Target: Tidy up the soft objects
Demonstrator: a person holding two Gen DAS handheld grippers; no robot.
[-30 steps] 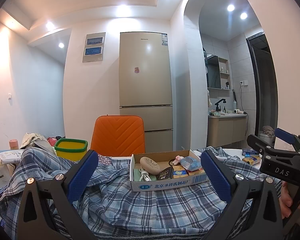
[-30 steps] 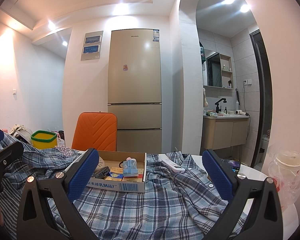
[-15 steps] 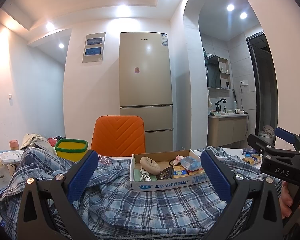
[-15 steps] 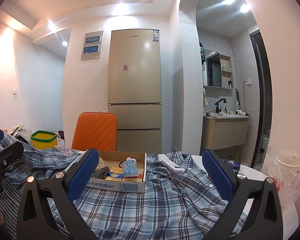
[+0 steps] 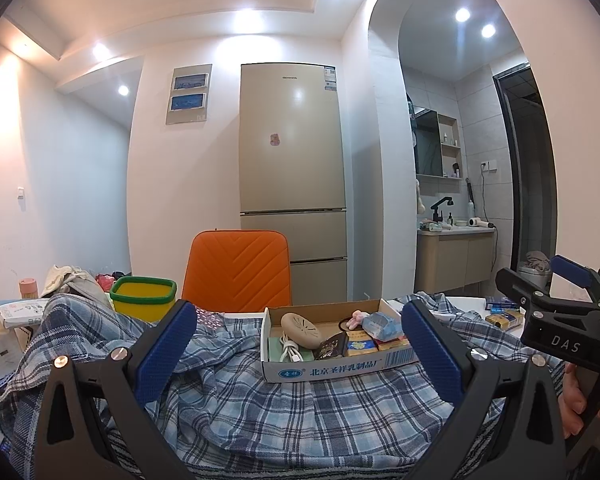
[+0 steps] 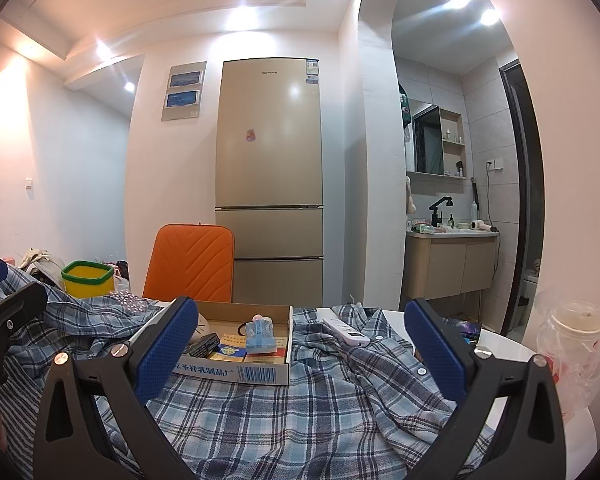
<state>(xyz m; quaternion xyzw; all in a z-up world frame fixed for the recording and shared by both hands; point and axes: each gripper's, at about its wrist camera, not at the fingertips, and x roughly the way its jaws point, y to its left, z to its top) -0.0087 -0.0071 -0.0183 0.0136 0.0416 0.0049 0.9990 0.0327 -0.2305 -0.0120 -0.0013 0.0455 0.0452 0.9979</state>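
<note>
- Nothing has shifted since the earlier frames
- Left gripper [image 5: 298, 346] and right gripper [image 6: 300, 346] both gape, empty
- One plaid shirt [image 6: 300, 412] drapes the desk – one cardboard box [image 5: 340, 368] rests on it

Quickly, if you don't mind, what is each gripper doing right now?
Left gripper: open, holding nothing, jaws wide above the plaid shirt.
Right gripper: open, holding nothing, also above the shirt.
</note>
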